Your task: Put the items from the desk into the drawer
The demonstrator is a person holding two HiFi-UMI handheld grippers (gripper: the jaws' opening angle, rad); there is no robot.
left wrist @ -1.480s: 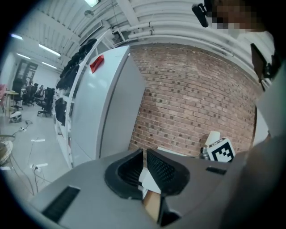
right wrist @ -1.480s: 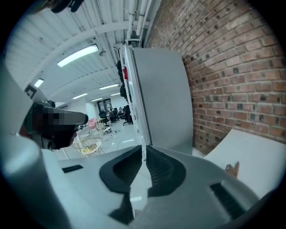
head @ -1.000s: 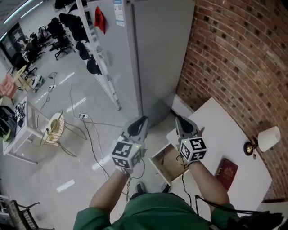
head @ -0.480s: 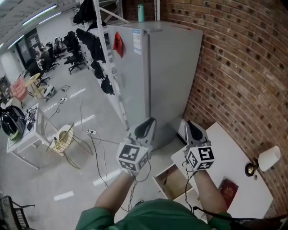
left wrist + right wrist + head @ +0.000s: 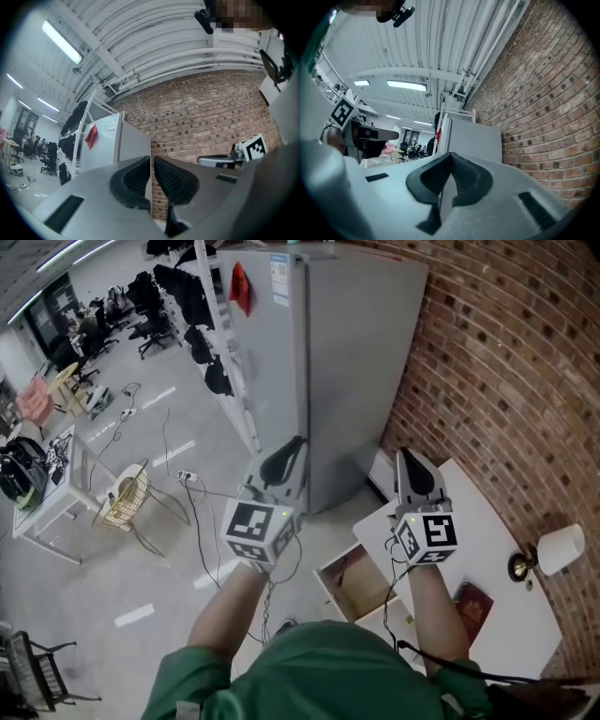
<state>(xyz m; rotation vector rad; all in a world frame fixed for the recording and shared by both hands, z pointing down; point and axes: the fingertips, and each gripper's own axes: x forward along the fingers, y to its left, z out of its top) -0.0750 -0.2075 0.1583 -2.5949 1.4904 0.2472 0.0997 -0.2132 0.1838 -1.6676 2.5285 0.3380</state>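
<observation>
In the head view both grippers are held up in the air in front of me, pointing away. My left gripper (image 5: 292,448) is shut with nothing in it, over the floor left of the desk. My right gripper (image 5: 406,457), also shut and empty, hangs above the near corner of the white desk (image 5: 487,540). Below them the wooden drawer (image 5: 356,582) stands pulled open. A dark red book (image 5: 472,606) lies on the desk by a small white-shaded lamp (image 5: 561,549). Each gripper view shows only its own jaws, left gripper (image 5: 152,161) and right gripper (image 5: 451,157), against the room.
A tall grey cabinet (image 5: 347,362) stands right behind the desk against the brick wall (image 5: 506,362). A clothes rack (image 5: 202,334) is to its left. Cables (image 5: 187,493) and a wire chair (image 5: 122,502) are on the floor at the left.
Both grippers have risen from just above the open drawer to in front of the grey cabinet, and they now tilt upward. Neither has picked anything up.
</observation>
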